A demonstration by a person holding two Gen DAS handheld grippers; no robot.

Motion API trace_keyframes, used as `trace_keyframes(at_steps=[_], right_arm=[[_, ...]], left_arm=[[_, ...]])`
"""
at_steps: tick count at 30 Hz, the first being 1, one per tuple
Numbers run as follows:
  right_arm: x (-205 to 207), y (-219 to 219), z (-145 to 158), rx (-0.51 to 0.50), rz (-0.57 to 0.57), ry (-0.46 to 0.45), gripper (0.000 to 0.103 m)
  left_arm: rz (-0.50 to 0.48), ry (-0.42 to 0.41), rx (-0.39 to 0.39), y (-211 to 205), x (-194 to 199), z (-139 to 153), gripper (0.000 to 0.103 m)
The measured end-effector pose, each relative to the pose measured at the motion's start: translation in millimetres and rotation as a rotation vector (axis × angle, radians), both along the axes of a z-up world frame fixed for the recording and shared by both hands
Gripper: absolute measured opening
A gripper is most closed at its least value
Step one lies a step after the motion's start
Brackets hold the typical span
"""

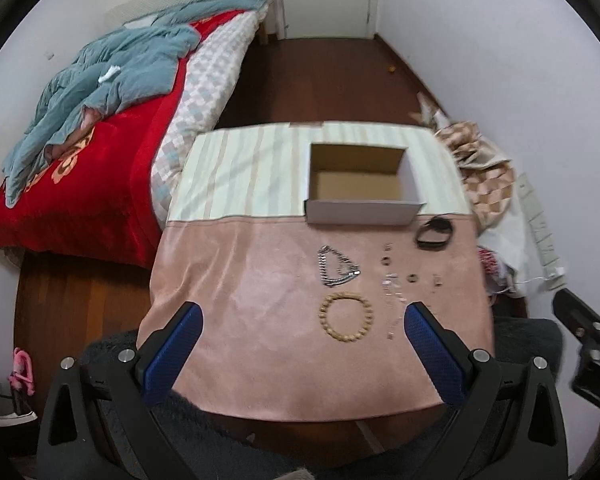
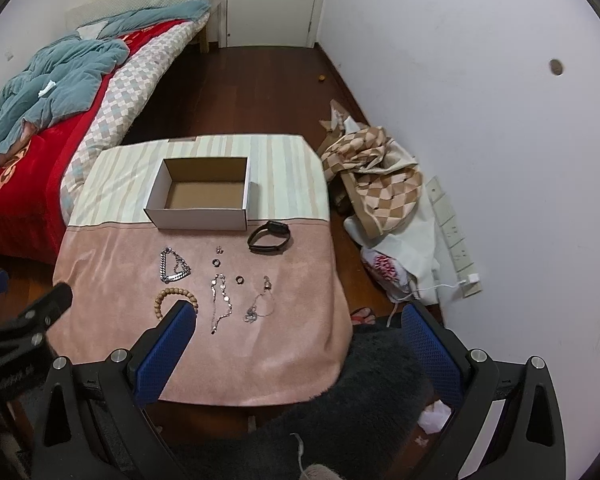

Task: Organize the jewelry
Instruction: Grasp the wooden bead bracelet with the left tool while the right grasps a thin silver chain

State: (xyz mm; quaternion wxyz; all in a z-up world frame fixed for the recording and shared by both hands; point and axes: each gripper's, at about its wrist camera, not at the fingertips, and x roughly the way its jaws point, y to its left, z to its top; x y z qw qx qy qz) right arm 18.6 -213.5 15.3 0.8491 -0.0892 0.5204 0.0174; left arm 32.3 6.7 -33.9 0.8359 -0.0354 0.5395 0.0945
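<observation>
- Hovering over the near edge of the table, the left gripper (image 1: 300, 320) is spread wide and holding nothing; the right gripper (image 2: 296, 320) is likewise gaping and empty, hanging off the table's near right corner.
- Lying just beyond the left gripper, the wooden bead bracelet (image 1: 346, 320) is looking light and stiff enough to pinch across its ring.
- Sitting farther out, the silver chain (image 2: 174, 266), the thin necklaces (image 2: 220, 300) and two small rings (image 2: 217, 262) are probably going to be slippery and limp; a pinch on a bunched part seems safest.
- Resting near the box's right corner, the black watch band (image 2: 270, 236) is offering a firm loop.
- Waiting at the far side, the open cardboard box (image 2: 198, 214) is leaving clear room above the pink cloth (image 2: 120, 248).
</observation>
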Motion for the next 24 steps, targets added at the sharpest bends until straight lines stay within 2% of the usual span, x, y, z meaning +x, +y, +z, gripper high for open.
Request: trace_keyframes(at_steps=[4,7,9,11,14,16,17,20,21,22,23,24], right_arm=[[29,-2,-55,0.071,0.0,0.098,0.102],[45,-1,-104,0.109,0.008,0.174,0.094],[52,3,-136,0.111,0.007,0.215,0.087],[56,4,-162,0.119,0.011,0.237,0.085],[60,6,-193,0.123,0.002,0.263,0.083],[61,7,-208,0.131,-0.002,0.277,0.083],[60,7,-213,0.131,-0.002,0.287,0.083],[55,8,-229,0.127,-0.009,0.318,0.082],[54,8,-231,0.129,-0.011,0.323,0.081],[54,7,-234,0.128,-0.013,0.324,0.081],[54,6,-235,0.127,-0.015,0.328,0.081],[54,7,-238,0.128,-0.014,0.333,0.08]], left_arm=[[0.017,0.079,0.032,8,20,-54,0.103],[0.013,0.168,0.028,15,32,-102,0.102],[0.006,0.22,-0.011,19,39,-130,0.1],[0.005,0.259,-0.04,19,41,-154,0.097],[0.013,0.316,-0.06,18,50,-186,0.084],[0.028,0.353,-0.103,18,54,-206,0.07],[0.038,0.368,-0.114,18,56,-214,0.068],[0.033,0.313,-0.116,13,60,-213,0.065],[0.006,0.289,-0.108,7,62,-211,0.058],[-0.014,0.27,-0.102,3,64,-209,0.043],[-0.046,0.249,-0.092,-3,65,-206,0.034],[-0.072,0.239,-0.087,-9,68,-204,0.016]])
